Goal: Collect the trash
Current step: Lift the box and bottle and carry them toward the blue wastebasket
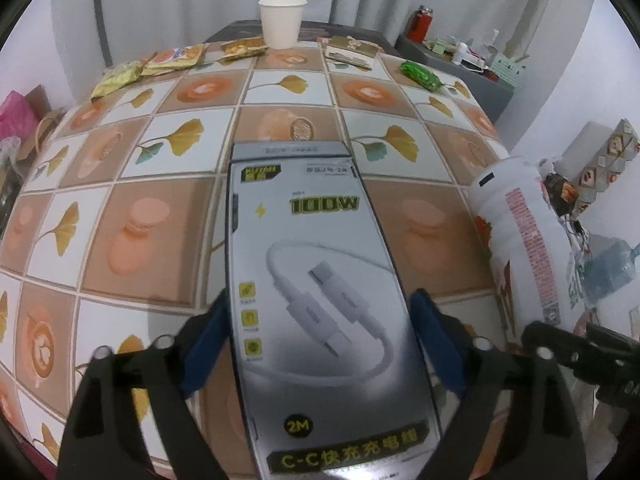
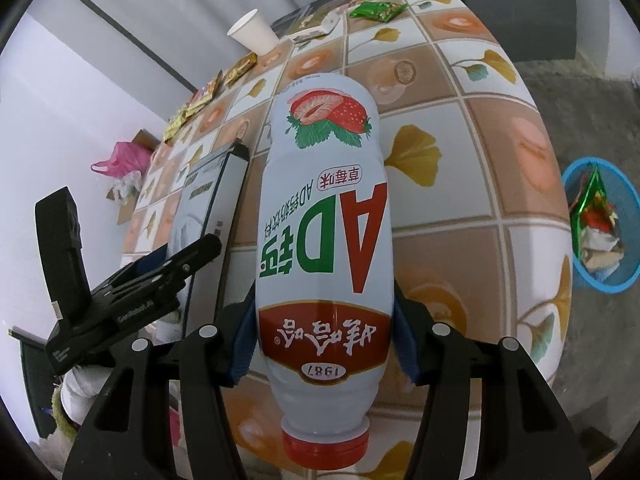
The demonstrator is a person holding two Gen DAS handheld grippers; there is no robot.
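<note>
A grey cable box point(image 1: 320, 280) printed "100W" and "2M" sits lengthwise between the blue pads of my left gripper point(image 1: 318, 304), which is shut on its long sides above the tiled table point(image 1: 132, 240). My right gripper point(image 2: 324, 304) is shut on a white strawberry drink bottle point(image 2: 324, 216), whose red cap point(image 2: 324, 446) points toward the camera. In the right wrist view the cable box point(image 2: 208, 184) and the left gripper point(image 2: 172, 268) show at the left. In the left wrist view the bottle point(image 1: 520, 240) shows at the right edge.
A white paper cup point(image 1: 281, 22) stands at the table's far edge. Several snack wrappers point(image 1: 176, 58), a flat carton point(image 1: 352, 52) and a green wrapper point(image 1: 420, 74) lie near it. A blue bin point(image 2: 604, 282) holding scraps stands on the floor beyond the table's right side.
</note>
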